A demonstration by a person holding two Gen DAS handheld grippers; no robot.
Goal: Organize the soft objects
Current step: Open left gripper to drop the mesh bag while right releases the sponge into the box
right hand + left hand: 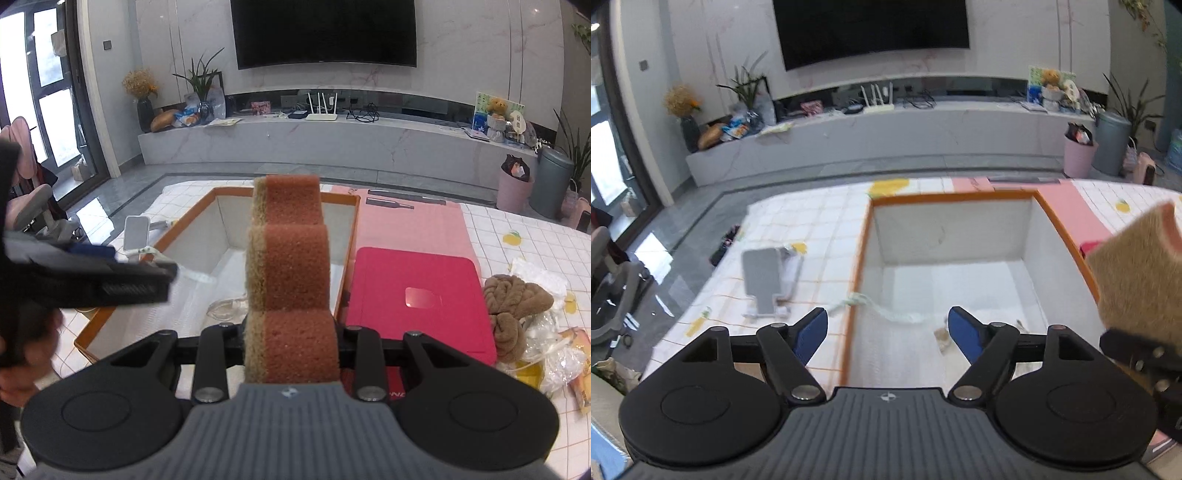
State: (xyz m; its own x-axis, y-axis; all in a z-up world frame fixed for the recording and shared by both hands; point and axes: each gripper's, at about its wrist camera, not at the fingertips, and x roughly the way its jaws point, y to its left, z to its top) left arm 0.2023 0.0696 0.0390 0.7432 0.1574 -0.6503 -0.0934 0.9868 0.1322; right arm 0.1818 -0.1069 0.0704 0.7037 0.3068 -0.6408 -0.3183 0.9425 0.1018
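Note:
My right gripper (291,339) is shut on an orange sponge (291,258) with a tan scrub side, held upright over the near edge of a white storage box with an orange rim (352,236). The sponge also shows at the right edge of the left wrist view (1137,266). My left gripper (888,332) is open and empty above the box's near left corner (855,280). A white cord handle (875,308) hangs over the box's rim. A brown plush towel (511,310) lies on the table to the right.
A pink mat (413,221) and a magenta folder (417,295) lie right of the box. Crumpled plastic bags (554,350) sit at the far right. A grey phone stand (764,284) stands left of the box. The checked tablecloth (812,221) covers the table.

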